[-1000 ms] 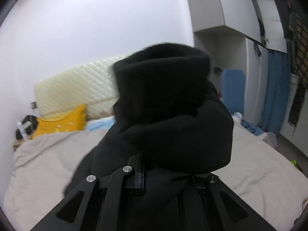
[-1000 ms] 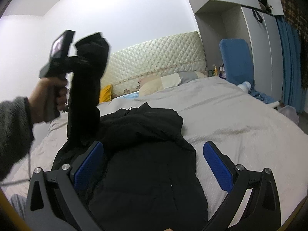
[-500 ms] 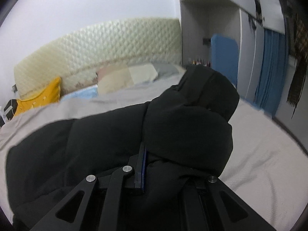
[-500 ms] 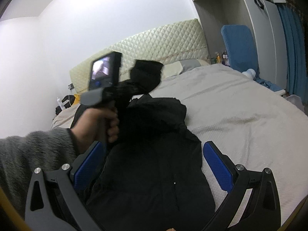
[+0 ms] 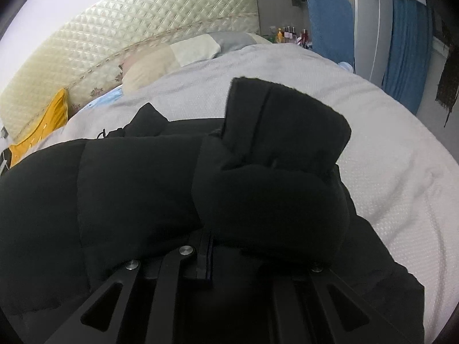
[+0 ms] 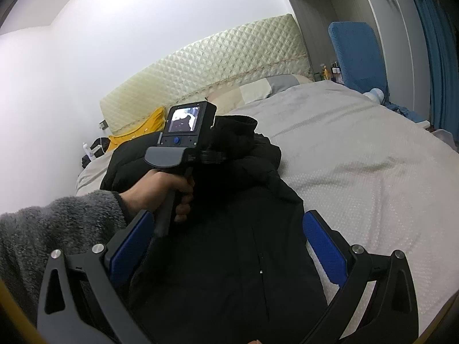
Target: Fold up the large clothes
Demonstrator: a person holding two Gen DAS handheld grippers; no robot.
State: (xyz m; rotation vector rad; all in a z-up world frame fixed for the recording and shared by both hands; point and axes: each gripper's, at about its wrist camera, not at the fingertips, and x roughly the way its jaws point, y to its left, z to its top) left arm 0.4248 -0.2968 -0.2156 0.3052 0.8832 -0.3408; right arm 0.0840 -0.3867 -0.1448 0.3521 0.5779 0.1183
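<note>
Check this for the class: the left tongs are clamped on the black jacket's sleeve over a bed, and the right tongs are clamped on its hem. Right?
Not quite. In the right wrist view the right tongs hang open above the black jacket, gripping nothing. The left tongs do clamp the sleeve over the bed.

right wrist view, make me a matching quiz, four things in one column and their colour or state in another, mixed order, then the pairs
Things:
1. jacket
2. left gripper
3. right gripper
4. cushion

Colour or state:
A. yellow, against the headboard
B. open, blue pads apart, holding nothing
C. black, spread on the bed
D. shut on the sleeve, brought over the jacket

Pairs: 1-C, 2-D, 3-B, 4-A
</note>
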